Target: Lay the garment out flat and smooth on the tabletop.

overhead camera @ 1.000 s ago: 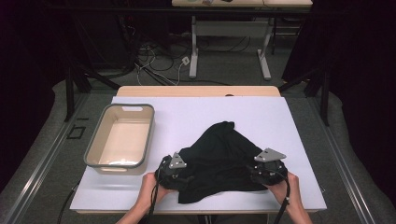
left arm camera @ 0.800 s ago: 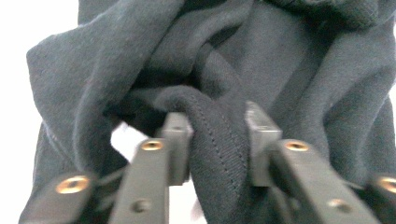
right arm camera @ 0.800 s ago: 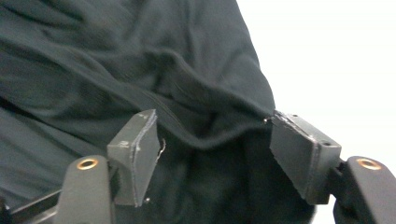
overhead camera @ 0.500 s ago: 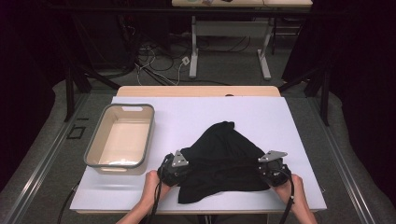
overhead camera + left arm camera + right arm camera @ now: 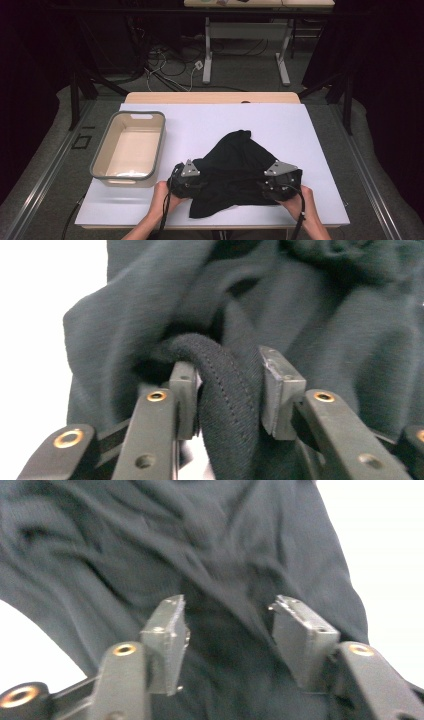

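A black garment (image 5: pixel 235 172) lies crumpled on the white desk (image 5: pixel 210 125), toward its near edge. The left tool (image 5: pixel 226 385) stands at its left edge, jaws just opening, a thick hem between them but no longer pinched. The right tool (image 5: pixel 227 630), jaws likewise just parted, hovers released over the cloth's right edge. A beige tub (image 5: pixel 102 160) sits well left.
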A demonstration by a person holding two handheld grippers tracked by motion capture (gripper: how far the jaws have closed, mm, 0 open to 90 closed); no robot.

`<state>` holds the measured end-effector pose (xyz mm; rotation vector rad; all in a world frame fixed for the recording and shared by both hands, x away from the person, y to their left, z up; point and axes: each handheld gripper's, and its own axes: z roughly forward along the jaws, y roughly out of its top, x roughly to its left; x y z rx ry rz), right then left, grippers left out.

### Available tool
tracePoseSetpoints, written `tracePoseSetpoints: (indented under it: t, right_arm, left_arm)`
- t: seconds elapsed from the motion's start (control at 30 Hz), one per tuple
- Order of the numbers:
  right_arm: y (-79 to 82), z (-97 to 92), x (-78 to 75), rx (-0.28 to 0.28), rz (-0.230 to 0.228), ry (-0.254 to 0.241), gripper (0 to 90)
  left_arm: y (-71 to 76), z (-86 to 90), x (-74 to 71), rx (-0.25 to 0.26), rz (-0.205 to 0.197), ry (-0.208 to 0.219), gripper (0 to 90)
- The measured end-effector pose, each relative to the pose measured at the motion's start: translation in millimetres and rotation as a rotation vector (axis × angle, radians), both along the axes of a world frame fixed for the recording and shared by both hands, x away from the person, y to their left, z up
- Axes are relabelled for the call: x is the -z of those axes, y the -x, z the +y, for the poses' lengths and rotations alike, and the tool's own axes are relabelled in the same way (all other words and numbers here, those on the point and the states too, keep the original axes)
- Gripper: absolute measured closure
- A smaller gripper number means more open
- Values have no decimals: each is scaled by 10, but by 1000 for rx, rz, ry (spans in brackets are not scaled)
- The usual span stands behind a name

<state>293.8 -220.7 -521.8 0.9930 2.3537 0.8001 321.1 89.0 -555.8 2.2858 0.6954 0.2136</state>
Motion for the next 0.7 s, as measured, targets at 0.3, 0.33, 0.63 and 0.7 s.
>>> tracePoseSetpoints:
  t: [0.3, 0.33, 0.63, 0.7]
  right_arm:
    - [-129, 102, 95, -50, -9, 24, 840]
    - [-130, 55, 77, -23, -11, 4, 843]
    - [-202, -460, 21, 239, -34, -145, 846]
    - [-197, -560, 26, 285, -34, -154, 846]
  left_arm:
    - [26, 25, 2, 10, 1, 0, 848]
    - [23, 38, 1, 10, 3, 1, 852]
    - [92, 96, -44, 10, 6, 13, 857]
    - [116, 106, -49, 21, 10, 8, 857]
